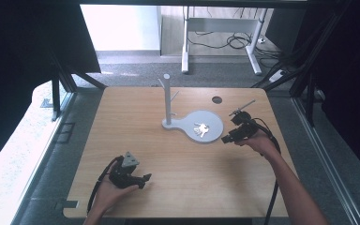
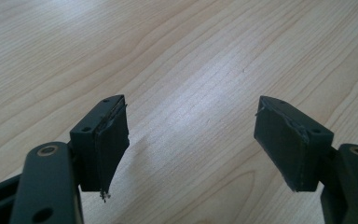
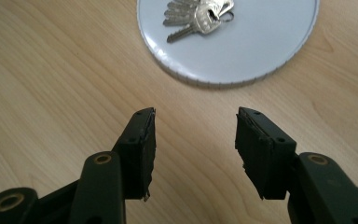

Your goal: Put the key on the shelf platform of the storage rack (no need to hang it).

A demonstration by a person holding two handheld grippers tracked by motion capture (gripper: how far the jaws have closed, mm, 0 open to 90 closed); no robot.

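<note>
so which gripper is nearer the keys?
Right. The right gripper sits just beside the round dish holding the keys; the left gripper is over bare table, toward the near edge.

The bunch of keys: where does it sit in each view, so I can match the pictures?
High view: bunch of keys lies on the round grey dish, right of centre.
Left gripper view: not in it.
Right gripper view: keys at top centre, on the dish.
Shared landmark: the dish.

Table (image 3: 42, 93): pale wood-grain laminate, smooth, soft sheen. Keys (image 3: 196, 16): shiny silver metal. Round stand base (image 3: 261, 42): matt white-grey, ribbed rim. Gripper pads (image 3: 144, 149): matt black, frayed edges.
</note>
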